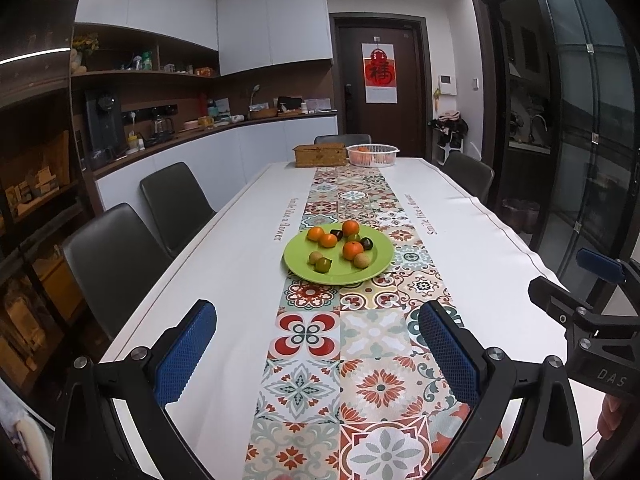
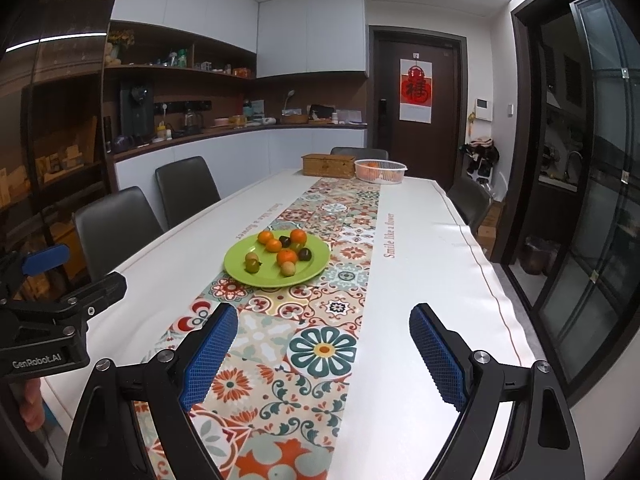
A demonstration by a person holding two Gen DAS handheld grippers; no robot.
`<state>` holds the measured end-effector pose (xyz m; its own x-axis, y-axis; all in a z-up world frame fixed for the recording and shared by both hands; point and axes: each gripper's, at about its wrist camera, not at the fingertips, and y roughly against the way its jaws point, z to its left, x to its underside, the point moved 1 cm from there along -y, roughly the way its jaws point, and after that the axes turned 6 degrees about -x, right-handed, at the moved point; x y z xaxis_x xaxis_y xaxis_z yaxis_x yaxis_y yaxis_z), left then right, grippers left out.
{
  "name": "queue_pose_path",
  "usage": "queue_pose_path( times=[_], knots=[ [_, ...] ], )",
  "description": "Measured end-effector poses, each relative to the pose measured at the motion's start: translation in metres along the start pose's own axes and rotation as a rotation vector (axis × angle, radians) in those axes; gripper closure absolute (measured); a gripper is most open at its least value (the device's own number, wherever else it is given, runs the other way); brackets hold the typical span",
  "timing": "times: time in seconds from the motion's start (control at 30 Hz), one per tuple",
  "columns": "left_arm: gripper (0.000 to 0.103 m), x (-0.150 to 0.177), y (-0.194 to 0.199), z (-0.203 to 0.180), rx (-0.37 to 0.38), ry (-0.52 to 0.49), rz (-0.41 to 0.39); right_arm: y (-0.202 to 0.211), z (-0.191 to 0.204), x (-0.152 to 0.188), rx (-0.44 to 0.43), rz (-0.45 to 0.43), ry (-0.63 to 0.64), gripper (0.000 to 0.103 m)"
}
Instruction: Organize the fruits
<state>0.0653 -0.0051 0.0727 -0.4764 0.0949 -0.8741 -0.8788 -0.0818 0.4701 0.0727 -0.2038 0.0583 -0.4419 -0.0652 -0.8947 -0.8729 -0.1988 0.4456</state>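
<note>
- Left gripper (image 1: 316, 344): jaws spread wide, nothing between the blue pads, held low over the near end of the counter (image 1: 224, 264). Aimed down the patterned runner (image 1: 372, 340) toward the fruit; likely a ready pose that keeps the plate in sight.
- Right gripper (image 2: 322, 344): likewise wide apart and empty, level with the left one, just beside it. Each gripper shows at the edge of the other's view, so the two are held side by side.
- Green plate (image 1: 376, 266): sits mid-counter on the runner, well ahead of both grippers. Holds a mixed lot of small fruit, loosely spread and mostly apart.
- Fruit on plate: four oranges (image 1: 353, 250), glossy skin; two dark, near-black pieces (image 1: 366, 243); two pale tan round ones (image 1: 361, 260); greenish ones (image 1: 322, 265). Kinds are intermingled, not grouped.
- Far end of counter: white slotted basket (image 1: 373, 155) with orange fruit inside, count unclear. Woven box (image 1: 320, 155), lid shut, just beside it.
- Judgement: scene fits either sorting from plate to basket under way, or fruit laid out on the plate as wanted. Cannot settle which.
</note>
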Motion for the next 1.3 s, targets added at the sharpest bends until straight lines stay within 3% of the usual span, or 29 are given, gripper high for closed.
queue_pose_path(
  times=[1.3],
  knots=[
    [0.000, -0.0004, 0.0017, 0.0010, -0.016, 0.000, 0.001, -0.0023, -0.0044, 0.0039, -0.001, 0.021, -0.004, 0.014]
  ],
)
